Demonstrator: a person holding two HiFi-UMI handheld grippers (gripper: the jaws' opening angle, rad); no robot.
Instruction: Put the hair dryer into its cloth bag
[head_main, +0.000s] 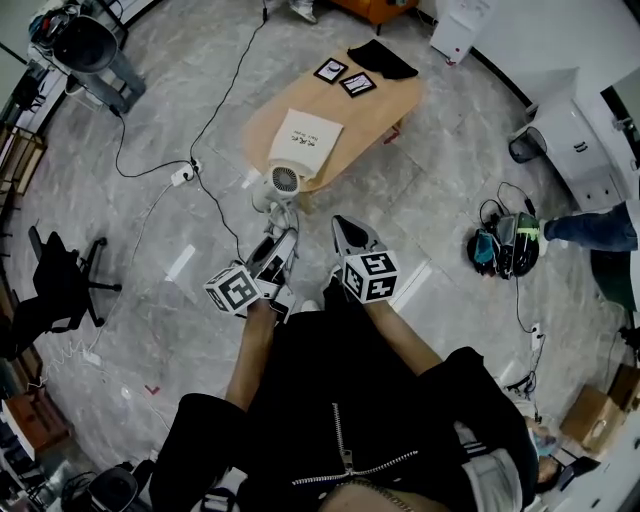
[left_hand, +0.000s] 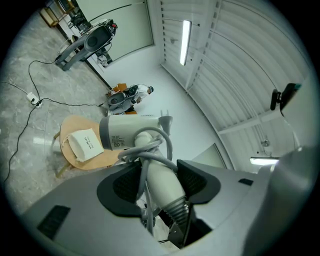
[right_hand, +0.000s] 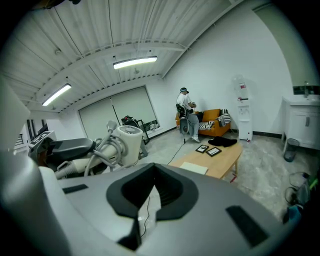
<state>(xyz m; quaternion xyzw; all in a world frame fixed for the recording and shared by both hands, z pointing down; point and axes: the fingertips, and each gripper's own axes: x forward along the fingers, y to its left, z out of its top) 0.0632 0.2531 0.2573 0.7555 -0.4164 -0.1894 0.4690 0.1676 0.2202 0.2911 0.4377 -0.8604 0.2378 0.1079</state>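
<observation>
While my left gripper (left_hand: 159, 182) is clamped on the handle of the white plastic hair dryer (left_hand: 132, 131), barrel crosswise | flat white cloth bag (head_main: 305, 140) dead ahead on oval wooden table (head_main: 390, 100) | my right gripper (right_hand: 152, 192) closed, empty, alongside.

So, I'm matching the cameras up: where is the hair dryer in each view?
Head view: hair dryer upper centre, at the table's near end.
Left gripper view: centre, its handle gripped between the fingers.
Right gripper view: left of centre.
Shared landmark: the wooden table bearing the cloth bag.
</observation>
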